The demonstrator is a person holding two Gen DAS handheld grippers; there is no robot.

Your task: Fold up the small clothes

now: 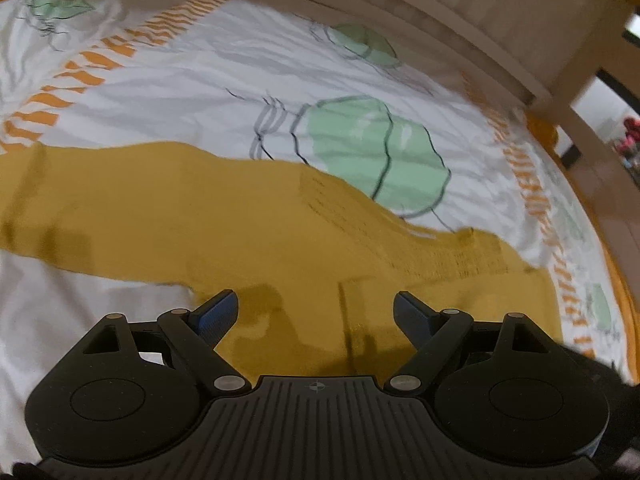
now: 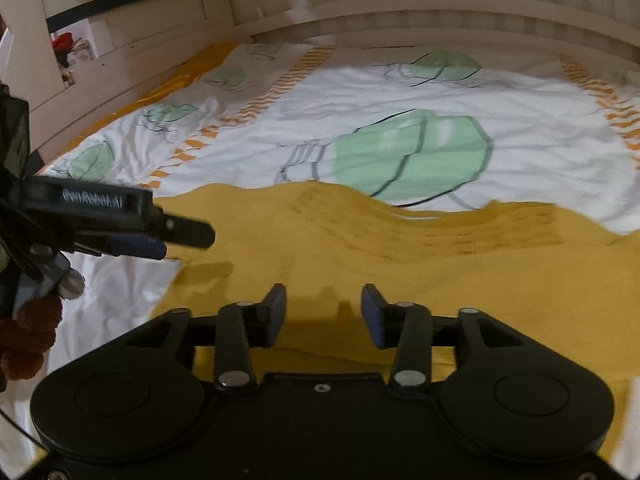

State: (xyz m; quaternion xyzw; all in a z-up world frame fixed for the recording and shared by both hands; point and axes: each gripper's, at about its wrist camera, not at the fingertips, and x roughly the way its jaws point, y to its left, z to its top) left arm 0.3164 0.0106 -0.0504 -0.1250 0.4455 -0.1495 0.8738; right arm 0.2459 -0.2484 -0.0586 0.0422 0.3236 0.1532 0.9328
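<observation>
A mustard-yellow garment [image 1: 208, 216] lies spread flat on the bed, its ribbed edge toward the far side. It also fills the middle of the right wrist view [image 2: 400, 256]. My left gripper [image 1: 316, 310] is open and empty, hovering just above the garment's near part. My right gripper [image 2: 323, 312] is open and empty, also low over the garment near its front edge. The left gripper shows from the side at the left of the right wrist view [image 2: 176, 236], over the garment's left edge.
The bed carries a white sheet [image 2: 520, 152] with green leaf prints and orange striped bands. A wooden bed frame [image 2: 400, 12] runs along the far side and a wooden post [image 1: 576, 120] stands at the right. A shelf with small items [image 2: 76, 50] is at the far left.
</observation>
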